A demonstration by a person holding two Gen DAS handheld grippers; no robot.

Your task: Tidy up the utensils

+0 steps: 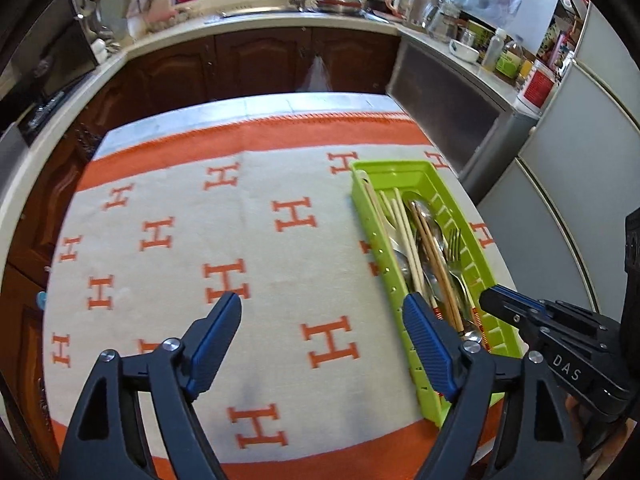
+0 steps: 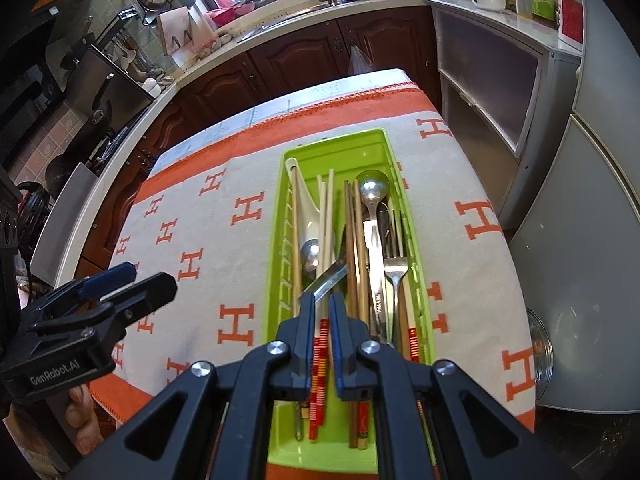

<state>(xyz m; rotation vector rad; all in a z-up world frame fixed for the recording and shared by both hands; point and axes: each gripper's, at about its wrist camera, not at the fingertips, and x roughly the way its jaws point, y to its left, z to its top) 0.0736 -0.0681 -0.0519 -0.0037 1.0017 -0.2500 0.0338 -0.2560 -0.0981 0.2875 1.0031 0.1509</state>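
I was working in a kitchen, at a table [image 1: 168, 184] under an orange-and-cream cloth, with dark cabinets and a cluttered counter behind it. My right gripper [image 2: 322, 304] pointed steeply down into the green tray [image 2: 394, 184], jaws pinched nearly shut on a chopstick [image 2: 319, 364] with a red-and-white banded end, which ran back between the pads towards the camera. My left gripper [image 1: 322, 306] hung beside it with its jaws wide and nothing between them, its right finger over the tray's near-left rim and its left finger over bare cloth.

The tray lay near the table's right edge, long side running away from me, and held the lot in a heap: pale and brown chopsticks, a white ladle [image 2: 306, 208], spoons [image 2: 373, 192], a fork [image 2: 394, 272] and a knife [image 2: 374, 264]. A flat metal handle [image 2: 328, 280] lay slantwise just ahead of my right fingertips.

I judged the step to be drawing that one chopstick clear. Doing it well meant lifting along its length, keeping the grip square so it would not swivel, and watching that the tip did not drag the slanted handle or neighbouring sticks out with it. The left stayed free to steady the tray.
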